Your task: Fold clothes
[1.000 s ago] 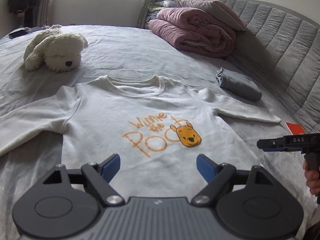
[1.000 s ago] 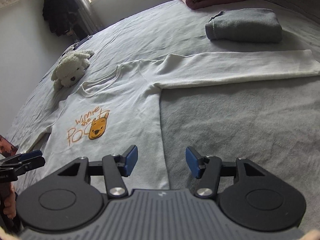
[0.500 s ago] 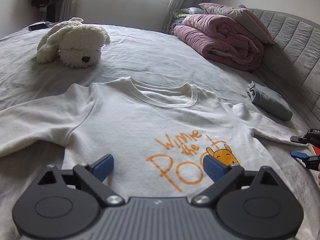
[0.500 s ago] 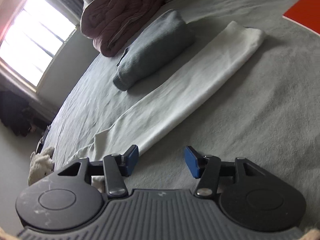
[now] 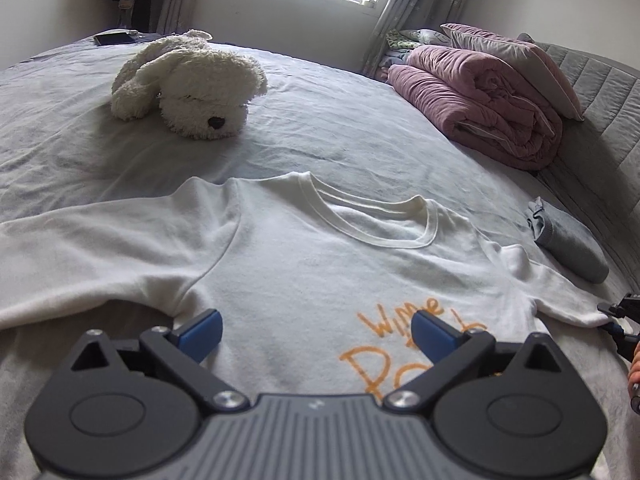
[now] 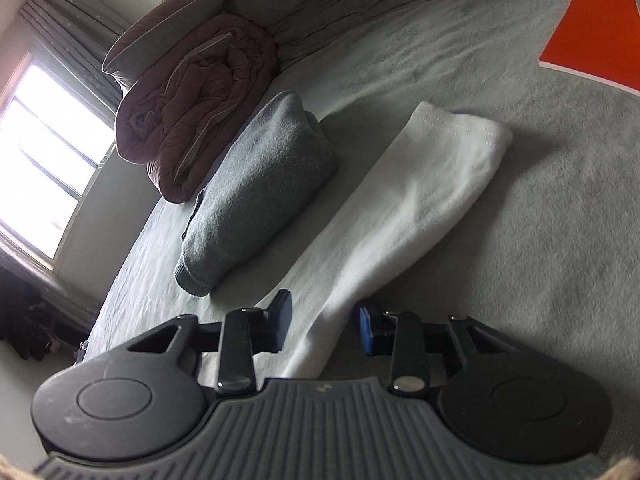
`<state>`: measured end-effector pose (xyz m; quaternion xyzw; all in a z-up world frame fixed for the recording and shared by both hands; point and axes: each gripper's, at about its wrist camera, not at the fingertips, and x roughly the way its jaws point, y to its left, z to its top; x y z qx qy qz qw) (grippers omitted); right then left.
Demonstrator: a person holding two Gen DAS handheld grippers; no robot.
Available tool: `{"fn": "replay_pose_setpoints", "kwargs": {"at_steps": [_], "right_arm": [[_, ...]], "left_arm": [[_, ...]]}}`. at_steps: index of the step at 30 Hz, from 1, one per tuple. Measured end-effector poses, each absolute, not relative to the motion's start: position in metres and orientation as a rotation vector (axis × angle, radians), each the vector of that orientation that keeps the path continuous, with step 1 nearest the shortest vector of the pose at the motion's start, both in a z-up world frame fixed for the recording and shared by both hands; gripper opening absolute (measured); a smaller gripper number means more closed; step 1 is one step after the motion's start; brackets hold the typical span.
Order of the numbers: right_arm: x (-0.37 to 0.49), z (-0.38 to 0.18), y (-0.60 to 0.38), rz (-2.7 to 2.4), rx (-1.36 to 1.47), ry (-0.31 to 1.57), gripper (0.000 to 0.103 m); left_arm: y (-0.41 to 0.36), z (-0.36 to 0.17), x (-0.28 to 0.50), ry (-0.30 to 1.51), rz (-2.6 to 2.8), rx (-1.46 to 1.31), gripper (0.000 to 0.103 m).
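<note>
White shirt [image 5: 312, 264] lay flat on bed [image 5: 320, 128]. Left gripper [image 5: 316, 330] hung wide open over its chest, gripping nothing. Right gripper [image 6: 324, 322] sat partly open, blue pads [image 6: 366, 330] straddling the sleeve [image 6: 404, 216] beside grey folded garment [image 6: 260, 188].

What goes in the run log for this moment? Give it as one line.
task: fold clothes | shirt: flat on bed | left gripper: open over shirt body | right gripper: open, straddling sleeve | folding: not begun

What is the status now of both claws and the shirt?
Left claw open, above white shirt. Right claw open, straddling the shirt's sleeve, not closed. Folded grey garment beside that sleeve.
</note>
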<state>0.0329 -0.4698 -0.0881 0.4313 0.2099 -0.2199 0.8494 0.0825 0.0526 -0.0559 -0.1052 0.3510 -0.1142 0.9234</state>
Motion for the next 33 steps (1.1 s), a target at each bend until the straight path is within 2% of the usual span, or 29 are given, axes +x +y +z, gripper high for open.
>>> {"fn": "replay_pose_setpoints", "kwargs": {"at_steps": [4,11,19,33], "right_arm": [[0.036,-0.071,-0.458,-0.439,0.827,0.382,0.011],[0.049,-0.019,-0.412,-0.322,0.651,0.308,0.01],[0.067,0.023,-0.345,-0.146,0.499,0.266,0.01],[0.102,0.004,-0.224,0.118,0.349,0.361,0.01]], "left_arm": [[0.053,-0.054,0.084,0.733,-0.226,-0.199,0.101],[0.059,-0.05,0.086,0.787,-0.178,-0.175,0.099],[0.071,-0.043,0.09,0.835,-0.135,-0.159,0.088],[0.09,-0.029,0.093,0.829,-0.116,-0.223,0.088]]}}
